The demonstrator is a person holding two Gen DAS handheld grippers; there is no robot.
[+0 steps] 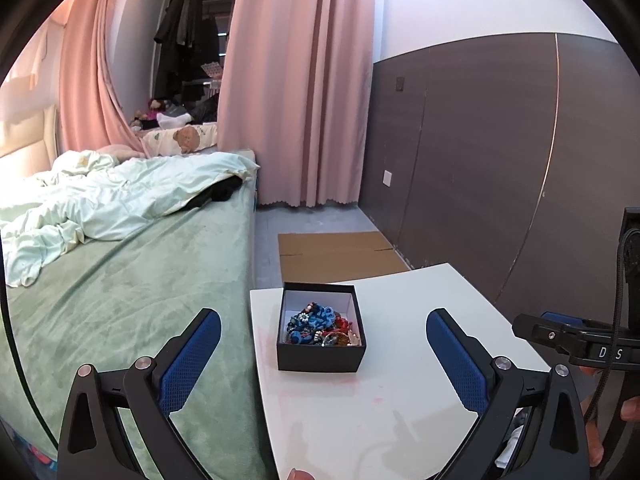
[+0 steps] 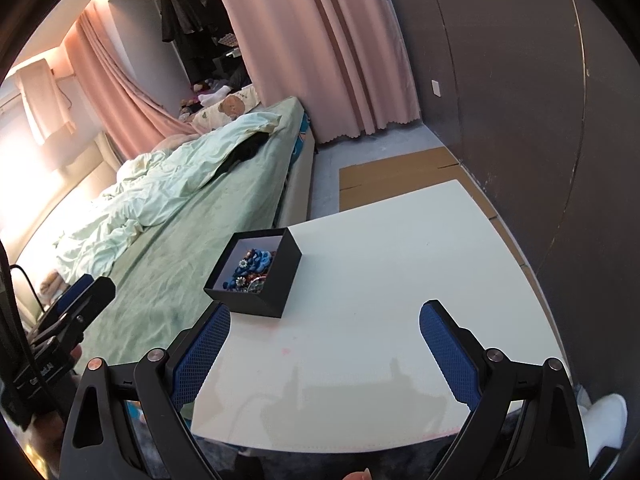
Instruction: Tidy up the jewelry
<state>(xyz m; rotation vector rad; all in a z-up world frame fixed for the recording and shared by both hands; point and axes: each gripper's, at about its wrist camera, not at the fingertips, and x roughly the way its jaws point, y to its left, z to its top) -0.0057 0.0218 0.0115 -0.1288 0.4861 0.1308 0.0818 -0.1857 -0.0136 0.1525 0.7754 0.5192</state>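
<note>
Unmade bed (image 1: 132,280) covered by a green sheet, pale rumpled duvet (image 1: 120,196) heaped on it, pink curtains (image 1: 296,80) hung behind, flattened cardboard (image 1: 336,256) laid on the floor, dark wall panelling (image 1: 480,152), white socket (image 1: 387,178).

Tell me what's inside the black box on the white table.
The black box holds a tangled heap of jewelry: blue knotted and beaded pieces, some red ones. Whatever lies beneath the heap, and the box floor, is covered.
</note>
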